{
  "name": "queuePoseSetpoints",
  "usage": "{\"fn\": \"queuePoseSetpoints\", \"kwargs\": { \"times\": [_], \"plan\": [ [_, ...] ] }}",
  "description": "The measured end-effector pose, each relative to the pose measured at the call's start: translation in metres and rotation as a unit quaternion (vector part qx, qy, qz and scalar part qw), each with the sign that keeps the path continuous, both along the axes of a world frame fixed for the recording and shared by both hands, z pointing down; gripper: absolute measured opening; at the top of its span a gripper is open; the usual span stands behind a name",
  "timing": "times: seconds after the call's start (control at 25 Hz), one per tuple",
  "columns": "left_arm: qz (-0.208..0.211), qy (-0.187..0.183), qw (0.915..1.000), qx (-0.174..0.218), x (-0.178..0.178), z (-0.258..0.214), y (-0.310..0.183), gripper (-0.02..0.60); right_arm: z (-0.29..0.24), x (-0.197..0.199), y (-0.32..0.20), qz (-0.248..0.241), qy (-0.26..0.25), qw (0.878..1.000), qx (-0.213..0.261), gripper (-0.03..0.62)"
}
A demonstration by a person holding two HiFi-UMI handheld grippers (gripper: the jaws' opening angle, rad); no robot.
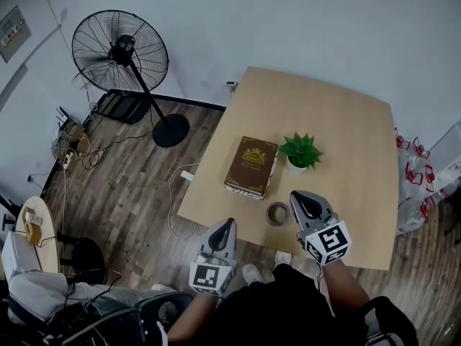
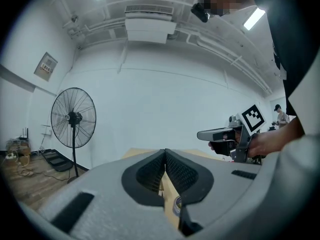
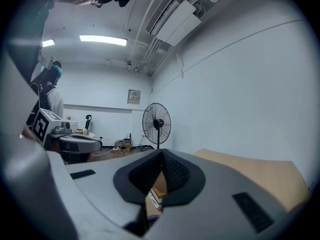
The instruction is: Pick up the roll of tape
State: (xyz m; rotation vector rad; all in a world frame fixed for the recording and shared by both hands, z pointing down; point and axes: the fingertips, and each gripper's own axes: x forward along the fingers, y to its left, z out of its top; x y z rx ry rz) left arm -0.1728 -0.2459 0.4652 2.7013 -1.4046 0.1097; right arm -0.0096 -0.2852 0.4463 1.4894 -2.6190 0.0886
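Note:
The roll of tape (image 1: 277, 213), a grey ring lying flat, sits near the front edge of the light wooden table (image 1: 346, 143). My right gripper (image 1: 300, 202) hovers just right of it, jaws shut and empty. At the table's front left edge my left gripper (image 1: 226, 228) is also shut with nothing in it. In the left gripper view a sliver of the tape (image 2: 176, 204) shows below the closed jaws of the left gripper (image 2: 165, 156), and the right gripper (image 2: 200, 134) shows at the right. The right gripper view has the right gripper (image 3: 162, 156) pressed together.
A brown book (image 1: 251, 166) lies on the table behind the tape, with a small potted plant (image 1: 300, 152) beside it. A standing fan (image 1: 121, 50) is on the wooden floor to the left. A round side table (image 1: 32, 231) and cables sit farther left.

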Motion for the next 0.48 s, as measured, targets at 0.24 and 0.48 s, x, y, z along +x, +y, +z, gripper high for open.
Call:
{"fn": "queuePoseSetpoints", "kwargs": {
  "times": [0.24,0.48],
  "plan": [
    [0.005,0.002,1.0000,0.003,0.013,0.006,-0.019,0.000,0.016,0.012,-0.020,0.003,0.005,1.000,-0.015,-0.006],
    [-0.004,0.011,0.9997,-0.020,0.017,0.020,-0.032,0.000,0.033,0.021,-0.036,0.011,0.009,1.000,-0.028,-0.006]
  ]
}}
